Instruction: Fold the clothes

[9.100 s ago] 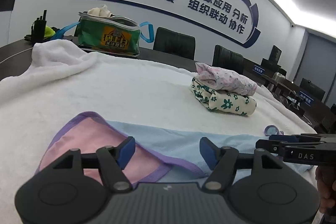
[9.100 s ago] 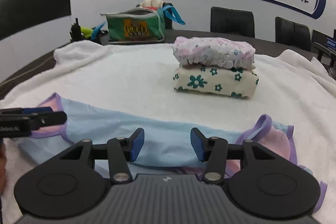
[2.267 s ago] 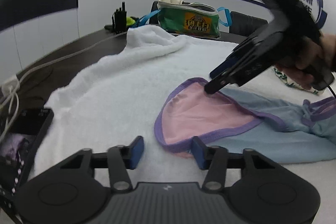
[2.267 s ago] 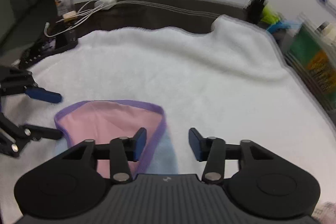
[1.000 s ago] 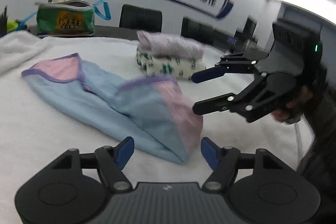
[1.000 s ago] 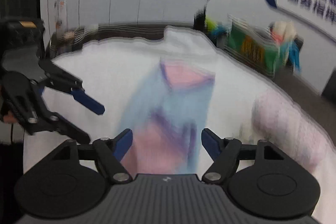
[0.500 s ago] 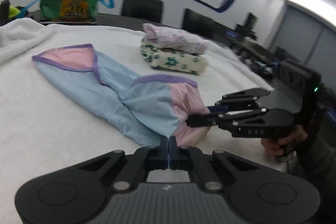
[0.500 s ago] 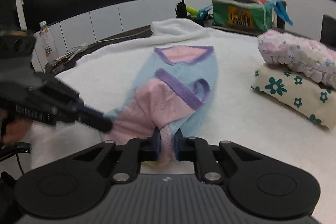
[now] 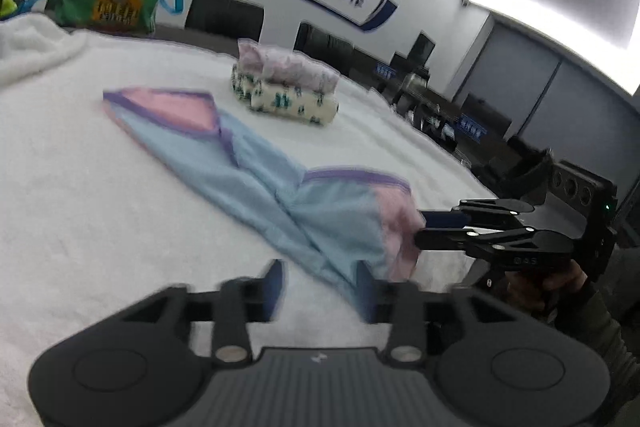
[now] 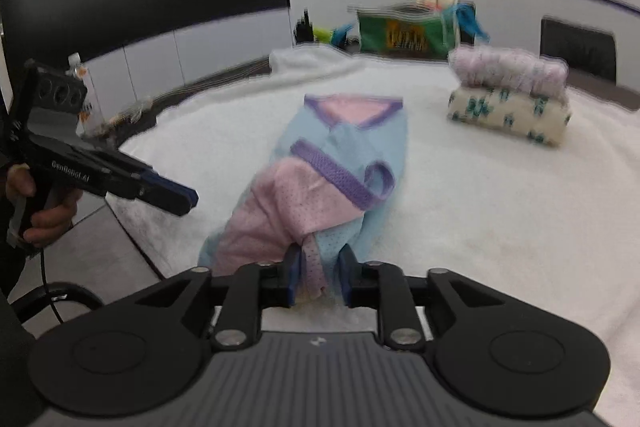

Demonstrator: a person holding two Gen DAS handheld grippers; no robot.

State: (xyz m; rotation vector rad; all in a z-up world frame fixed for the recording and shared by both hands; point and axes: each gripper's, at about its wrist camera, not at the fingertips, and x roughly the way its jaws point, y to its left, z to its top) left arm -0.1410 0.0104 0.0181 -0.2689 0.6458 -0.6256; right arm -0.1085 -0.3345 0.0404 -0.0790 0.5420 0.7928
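A light blue garment [image 9: 256,171] with pink panels and purple trim lies lengthwise on the white towel [image 9: 100,207]. My left gripper [image 9: 322,287] is open and its jaws are opening; the garment's near corner lies beside its right finger, with only bare towel between the pads. In the right wrist view the left gripper [image 10: 180,199] hovers left of the garment [image 10: 344,147]. My right gripper [image 10: 320,279] is opening too. A strip of pink and blue cloth sits loosely in its gap. In the left wrist view the right gripper [image 9: 420,231] is at the garment's pink end.
Two folded garments form a stack [image 10: 508,99] at the back right, also in the left wrist view as a stack [image 9: 288,91]. A green bag [image 10: 404,31] stands behind it. The towel's edge [image 10: 132,203] drops to the floor at the left. Black chairs line the far wall.
Both grippers were shut on the garment's near end half a second ago; now both stand apart. The left gripper has slid off the cloth to the side, and the end rests on the towel.
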